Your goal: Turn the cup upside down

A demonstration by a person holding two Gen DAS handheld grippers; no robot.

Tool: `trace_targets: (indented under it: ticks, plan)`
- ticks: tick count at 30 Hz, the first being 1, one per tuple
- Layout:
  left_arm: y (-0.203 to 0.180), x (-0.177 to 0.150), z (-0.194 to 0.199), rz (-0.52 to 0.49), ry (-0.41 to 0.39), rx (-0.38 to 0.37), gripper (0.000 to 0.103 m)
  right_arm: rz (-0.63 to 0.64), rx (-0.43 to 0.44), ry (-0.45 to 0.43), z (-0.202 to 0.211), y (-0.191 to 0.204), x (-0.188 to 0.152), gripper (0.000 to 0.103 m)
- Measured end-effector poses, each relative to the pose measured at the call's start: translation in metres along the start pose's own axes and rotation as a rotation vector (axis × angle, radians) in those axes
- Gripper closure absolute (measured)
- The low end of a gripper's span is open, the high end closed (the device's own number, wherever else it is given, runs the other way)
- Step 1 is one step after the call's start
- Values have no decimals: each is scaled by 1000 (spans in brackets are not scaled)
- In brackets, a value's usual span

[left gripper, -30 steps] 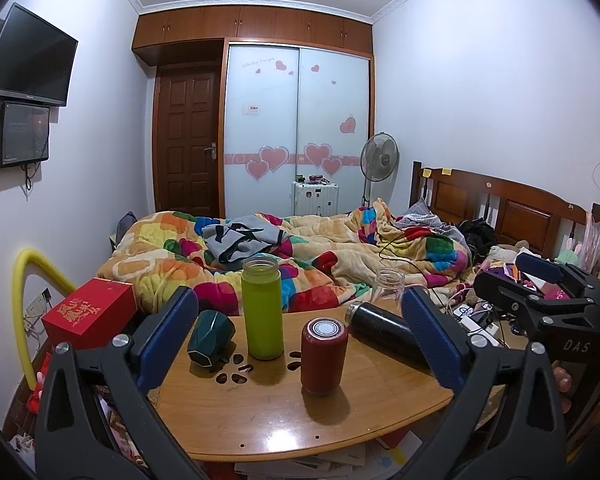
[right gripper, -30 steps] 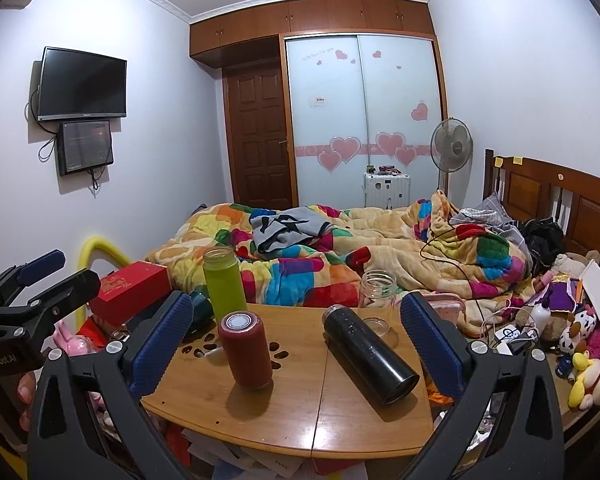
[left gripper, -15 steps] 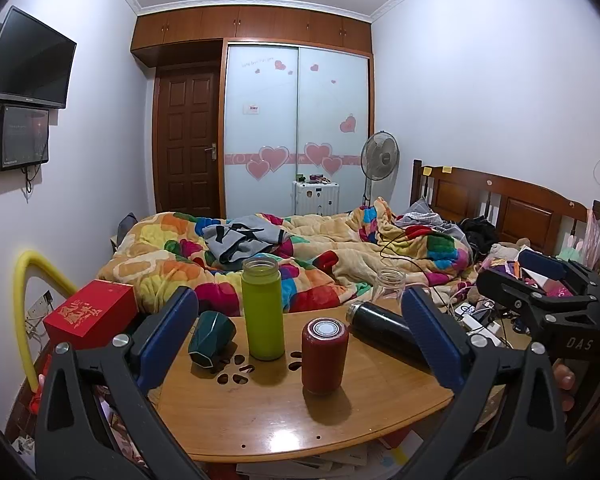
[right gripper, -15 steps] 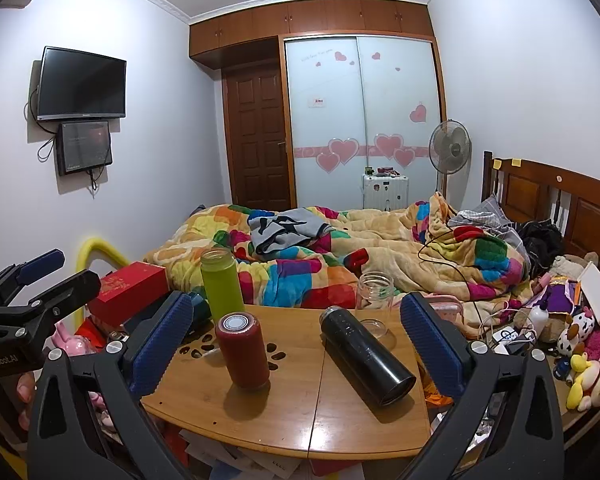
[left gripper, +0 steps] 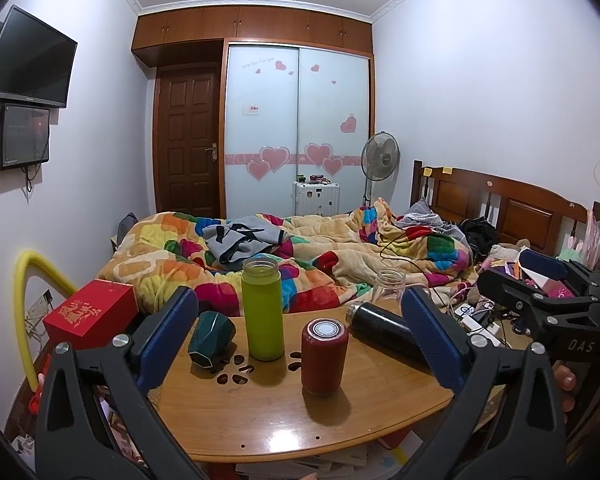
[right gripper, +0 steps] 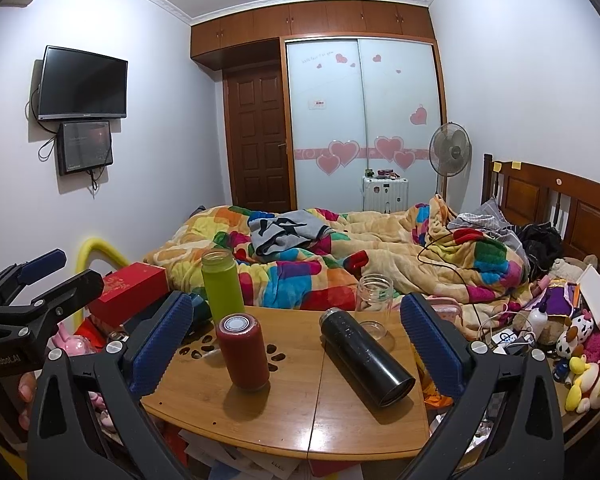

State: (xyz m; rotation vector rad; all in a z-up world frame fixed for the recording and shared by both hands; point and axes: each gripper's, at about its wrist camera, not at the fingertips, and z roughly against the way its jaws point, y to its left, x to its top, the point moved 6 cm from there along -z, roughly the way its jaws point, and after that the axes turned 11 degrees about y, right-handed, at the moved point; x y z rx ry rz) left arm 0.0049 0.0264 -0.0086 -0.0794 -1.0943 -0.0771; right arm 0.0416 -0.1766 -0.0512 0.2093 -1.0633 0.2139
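Note:
A dark green faceted cup point(left gripper: 211, 338) lies on its side at the left of the round wooden table point(left gripper: 260, 420); in the right wrist view my left finger hides most of it. A red cup point(left gripper: 324, 356) point(right gripper: 243, 351) stands upright mid-table. A black flask point(left gripper: 384, 330) point(right gripper: 366, 356) lies on its side to the right. A green bottle point(left gripper: 262, 307) point(right gripper: 222, 284) and a clear jar point(right gripper: 374, 306) stand at the back. My left gripper point(left gripper: 300, 340) and right gripper point(right gripper: 296, 344) are open, empty, held before the table's near edge.
A red box point(left gripper: 90, 312) sits left of the table beside a yellow hoop point(left gripper: 32, 280). A bed with a colourful quilt point(left gripper: 300, 252) lies behind. Toys and cables point(right gripper: 572, 344) crowd the right side. Papers lie under the table.
Both views have shifted slightly; the right gripper has drifted a little, so the table objects sit slightly further left in its view. Nothing on the table has moved.

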Motion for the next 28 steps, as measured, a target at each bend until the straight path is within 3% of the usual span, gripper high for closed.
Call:
trace_targets:
  ticks: [13,28]
  plan:
    - [-5,-3,-3,-30,15,-12,0,2,1,-4,1,-1,3,0]
    - [0,-5,-8,14,32,-6,0,3,7,6,0,0,6,0]
